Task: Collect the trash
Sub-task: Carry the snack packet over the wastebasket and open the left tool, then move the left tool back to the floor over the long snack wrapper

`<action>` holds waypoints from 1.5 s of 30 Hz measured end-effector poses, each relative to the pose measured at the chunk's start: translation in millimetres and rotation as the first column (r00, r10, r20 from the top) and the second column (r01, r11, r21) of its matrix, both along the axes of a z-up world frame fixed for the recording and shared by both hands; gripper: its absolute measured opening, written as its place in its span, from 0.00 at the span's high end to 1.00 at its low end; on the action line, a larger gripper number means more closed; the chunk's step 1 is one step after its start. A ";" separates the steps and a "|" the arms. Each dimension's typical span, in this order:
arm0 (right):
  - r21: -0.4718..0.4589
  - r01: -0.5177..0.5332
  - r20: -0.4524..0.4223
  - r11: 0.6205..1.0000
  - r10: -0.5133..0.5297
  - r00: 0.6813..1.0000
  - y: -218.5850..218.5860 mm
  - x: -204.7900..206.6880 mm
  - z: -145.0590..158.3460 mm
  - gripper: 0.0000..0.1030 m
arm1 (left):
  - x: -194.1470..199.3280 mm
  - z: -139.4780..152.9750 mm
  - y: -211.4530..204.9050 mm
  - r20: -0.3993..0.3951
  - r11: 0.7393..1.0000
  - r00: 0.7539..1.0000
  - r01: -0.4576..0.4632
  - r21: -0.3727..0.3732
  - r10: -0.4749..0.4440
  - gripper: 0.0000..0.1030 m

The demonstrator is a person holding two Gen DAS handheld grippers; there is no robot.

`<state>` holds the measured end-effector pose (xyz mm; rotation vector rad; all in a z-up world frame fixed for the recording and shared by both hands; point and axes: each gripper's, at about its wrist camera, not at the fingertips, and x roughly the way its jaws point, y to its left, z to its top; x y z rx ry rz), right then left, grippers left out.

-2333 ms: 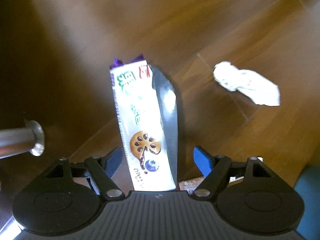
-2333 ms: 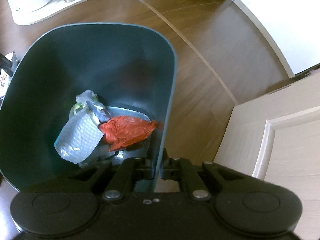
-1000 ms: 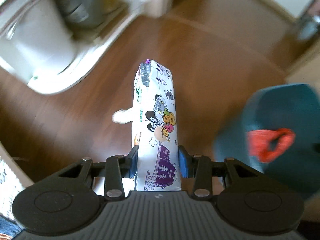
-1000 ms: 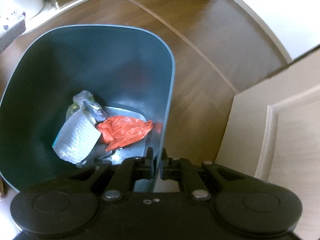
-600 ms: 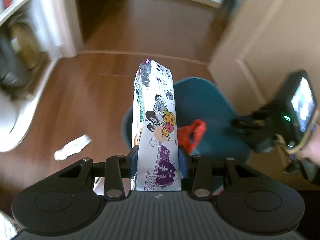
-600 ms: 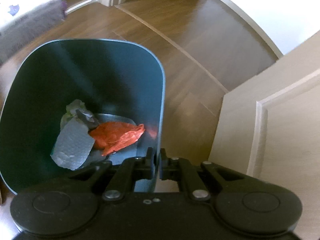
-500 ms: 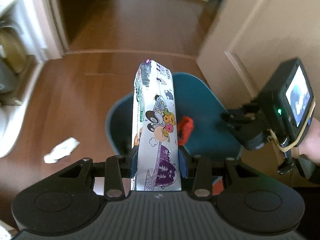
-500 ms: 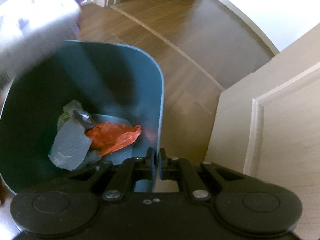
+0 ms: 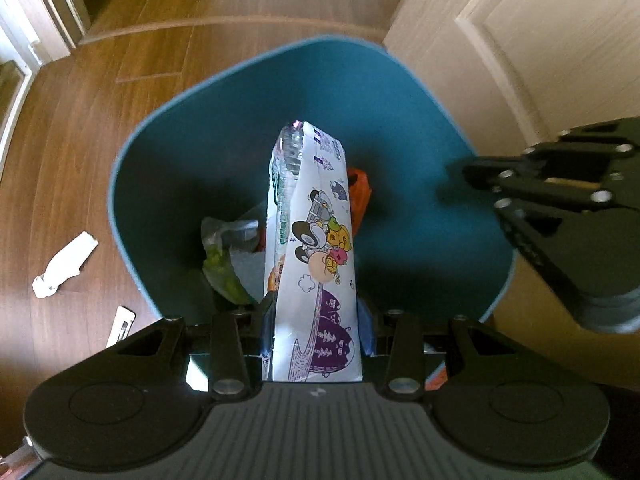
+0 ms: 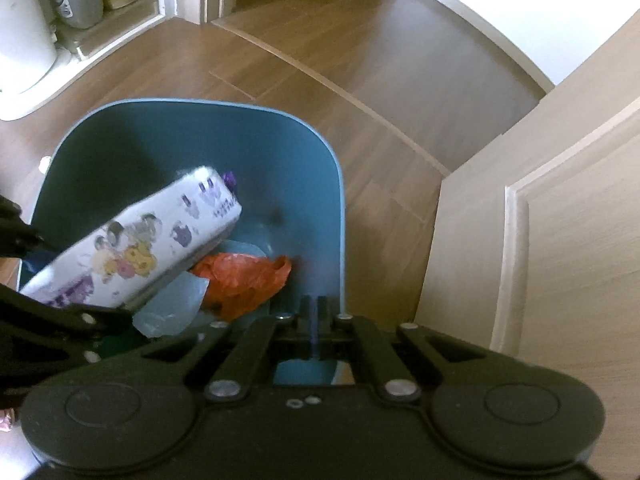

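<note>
My left gripper [image 9: 316,320] is shut on a white snack wrapper [image 9: 314,248] printed with cartoon figures and holds it over the open mouth of the teal trash bin [image 9: 400,92]. The wrapper also shows in the right wrist view [image 10: 140,248], slanting into the bin [image 10: 332,184]. My right gripper [image 10: 314,316] is shut on the bin's near rim. It also shows in the left wrist view [image 9: 472,174] at the bin's right edge. Inside the bin lie a red bag [image 10: 248,276], a grey-blue scrap [image 10: 172,312] and a green-and-clear bag [image 9: 224,256].
A crumpled white paper [image 9: 64,264] and a small white scrap [image 9: 120,322] lie on the wood floor left of the bin. A beige door [image 10: 560,220] stands at the right. A white appliance and bottles [image 10: 60,8] sit at the far left.
My left gripper closed on the wrapper on the floor, lifted it and swung it right over the bin. The right gripper kept its hold on the rim as the bin shifted.
</note>
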<state>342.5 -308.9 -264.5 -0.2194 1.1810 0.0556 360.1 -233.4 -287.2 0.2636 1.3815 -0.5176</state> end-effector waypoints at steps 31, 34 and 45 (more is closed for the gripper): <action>0.127 0.084 0.060 0.988 -0.092 0.994 -47.3 2.5 11.5 0.31 | -12.0 77.9 74.3 0.198 0.987 0.972 -0.102 -0.128 0.126 0.24; 0.143 0.096 0.030 0.985 -0.101 0.994 -54.3 7.5 5.0 0.30 | -6.6 76.6 97.5 0.246 0.986 0.956 -0.141 -0.085 0.158 0.24; 0.105 0.007 -0.033 0.994 -0.004 0.999 -59.9 42.9 -19.6 0.46 | 28.5 12.9 182.9 0.261 0.952 0.925 -0.301 0.058 0.277 0.24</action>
